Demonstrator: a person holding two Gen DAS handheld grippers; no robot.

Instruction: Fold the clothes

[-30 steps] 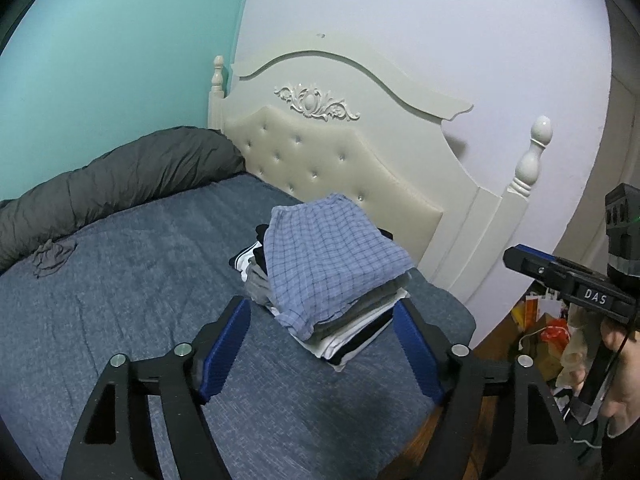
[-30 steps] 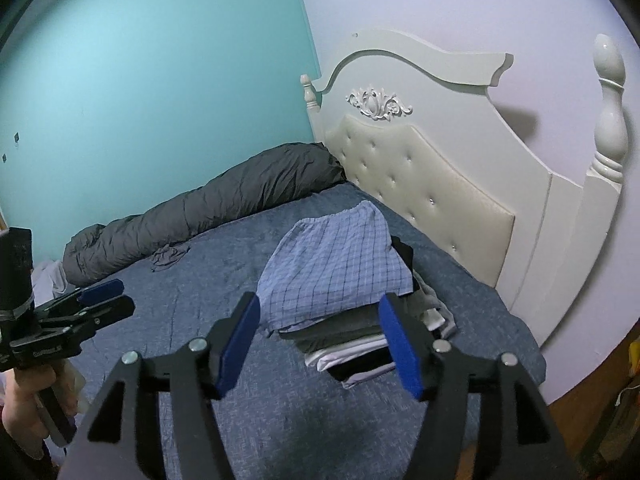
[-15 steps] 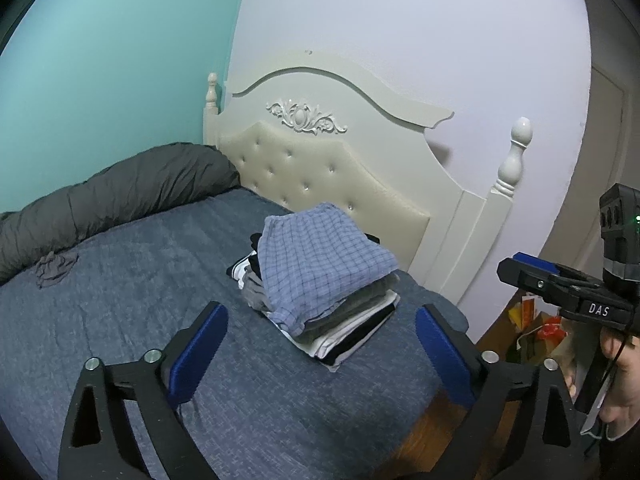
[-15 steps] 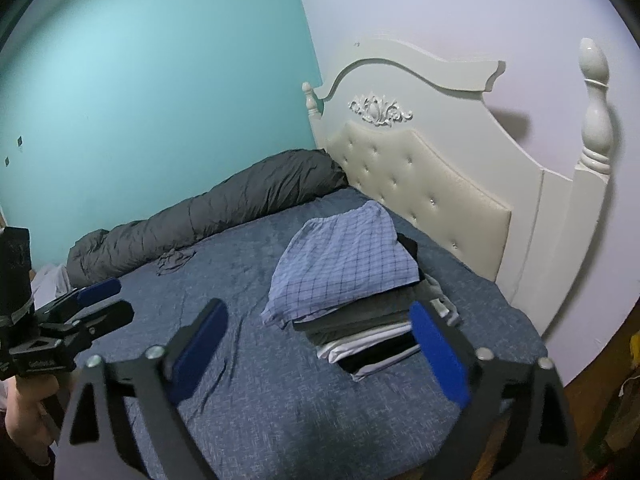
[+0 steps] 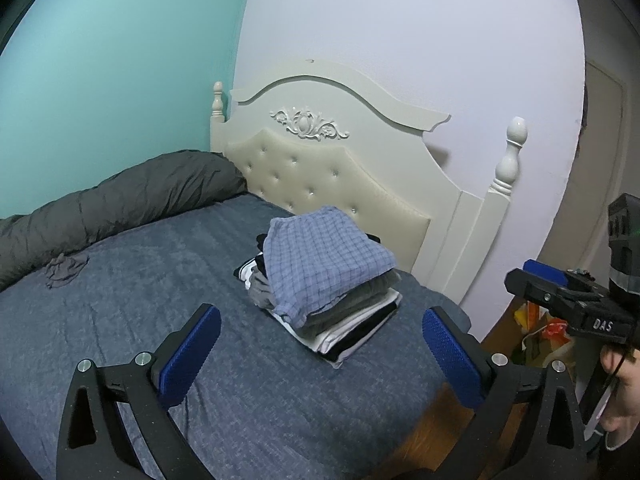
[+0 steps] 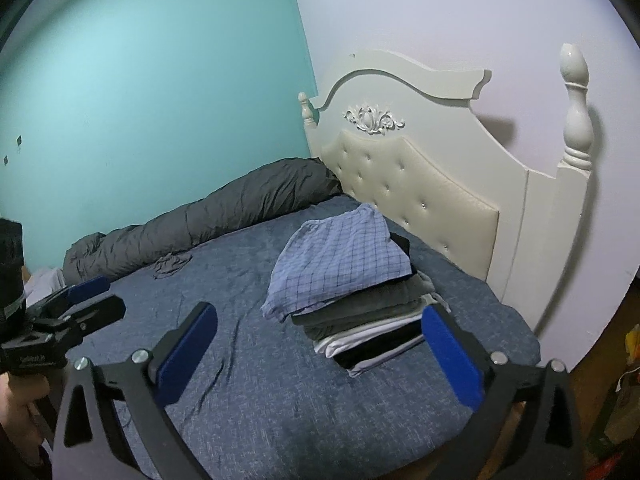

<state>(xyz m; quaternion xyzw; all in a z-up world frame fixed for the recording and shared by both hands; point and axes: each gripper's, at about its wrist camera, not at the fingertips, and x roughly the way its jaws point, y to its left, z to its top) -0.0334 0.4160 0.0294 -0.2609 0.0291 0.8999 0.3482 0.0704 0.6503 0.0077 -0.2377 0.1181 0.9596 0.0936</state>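
Blue checked garment [image 5: 324,256] topping folded stack [image 5: 352,320], bed [image 5: 160,280]

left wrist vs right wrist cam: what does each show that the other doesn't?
Left wrist only: the right claw, a door behind it, bags on the floor.
Right wrist only: the left claw and white cloth at the bed's far end.
Both: the folded stack topped by blue plaid, unfolded grey garment, rolled duvet, headboard. Each view's own claw is open and empty.
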